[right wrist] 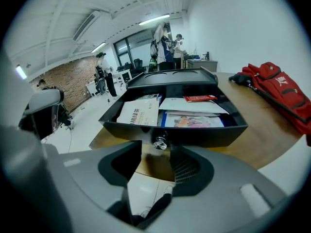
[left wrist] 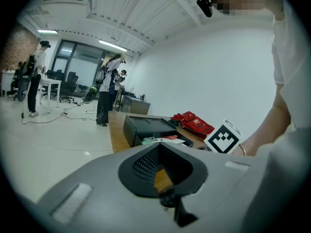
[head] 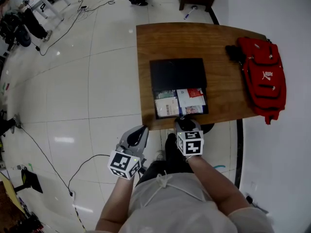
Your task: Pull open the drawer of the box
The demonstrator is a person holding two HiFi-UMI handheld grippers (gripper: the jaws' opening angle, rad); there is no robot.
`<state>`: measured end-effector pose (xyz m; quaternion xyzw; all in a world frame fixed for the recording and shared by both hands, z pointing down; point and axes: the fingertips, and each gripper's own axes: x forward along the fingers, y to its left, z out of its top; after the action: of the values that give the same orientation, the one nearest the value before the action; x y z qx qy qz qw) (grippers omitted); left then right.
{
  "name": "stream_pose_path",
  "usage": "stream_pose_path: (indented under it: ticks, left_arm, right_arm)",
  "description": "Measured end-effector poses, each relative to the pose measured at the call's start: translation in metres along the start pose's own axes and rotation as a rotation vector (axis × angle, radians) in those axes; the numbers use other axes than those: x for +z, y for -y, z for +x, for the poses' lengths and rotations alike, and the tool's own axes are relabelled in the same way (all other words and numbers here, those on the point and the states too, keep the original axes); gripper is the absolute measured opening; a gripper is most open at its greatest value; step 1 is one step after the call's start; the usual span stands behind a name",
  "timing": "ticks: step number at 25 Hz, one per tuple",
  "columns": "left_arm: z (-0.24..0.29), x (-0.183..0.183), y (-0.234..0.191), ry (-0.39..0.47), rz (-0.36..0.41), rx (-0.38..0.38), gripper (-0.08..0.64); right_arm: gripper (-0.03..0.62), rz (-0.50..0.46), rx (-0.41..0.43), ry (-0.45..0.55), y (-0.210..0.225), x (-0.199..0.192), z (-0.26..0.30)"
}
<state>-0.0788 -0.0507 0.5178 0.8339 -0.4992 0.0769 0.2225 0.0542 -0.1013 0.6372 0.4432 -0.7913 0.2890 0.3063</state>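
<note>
A black box sits on the wooden table, and its drawer stands pulled out toward me, showing papers and booklets inside. The drawer's front wall carries a small shiny knob. My right gripper is at the table's near edge, right at that knob. Its jaws are open, with the knob at the mouth of the gap and neither pad pressing on it. My left gripper hangs off the table's front-left corner, its jaws together and holding nothing.
A red backpack lies on the table's right end, beside the box. White tiled floor with black cables surrounds the table. Several people stand at desks in the far background. A person's legs and feet are below the table edge.
</note>
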Motion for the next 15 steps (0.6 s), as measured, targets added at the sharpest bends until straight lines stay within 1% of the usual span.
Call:
stream_pose_path:
  ticks: [1,3,5,7,9,10,12,15]
  left_arm:
    - [-0.001,0.004,0.001,0.013,0.000,-0.004,0.006]
    - [-0.005,0.013,0.004,0.038,0.015,-0.012,0.006]
    - [-0.010,0.021,0.008,0.060,0.031,-0.016,0.006]
    - [-0.021,0.029,0.014,0.088,0.034,-0.020,0.006]
    - [-0.037,0.044,0.022,0.140,0.017,-0.027,0.006]
    - [-0.047,0.054,0.027,0.174,0.008,-0.030,0.006]
    - [-0.068,0.073,0.038,0.236,0.009,-0.033,0.006]
    - [-0.094,0.091,0.054,0.286,0.054,-0.036,0.006]
  right_arm:
    - [0.194,-0.002,0.000,0.008,-0.001,0.001,-0.003]
    - [0.197,0.010,-0.009,0.037,-0.001,0.005,-0.014]
    - [0.190,0.025,-0.030,0.087,0.000,0.013,-0.033]
    - [0.121,0.000,-0.051,0.153,-0.004,0.025,-0.059]
    - [0.096,-0.080,-0.060,0.225,-0.012,0.040,-0.086]
    - [0.072,-0.127,-0.062,0.264,-0.017,0.048,-0.101]
    - [0.002,-0.203,-0.051,0.351,-0.029,0.062,-0.132]
    - [0.002,-0.245,-0.014,0.486,-0.048,0.075,-0.178]
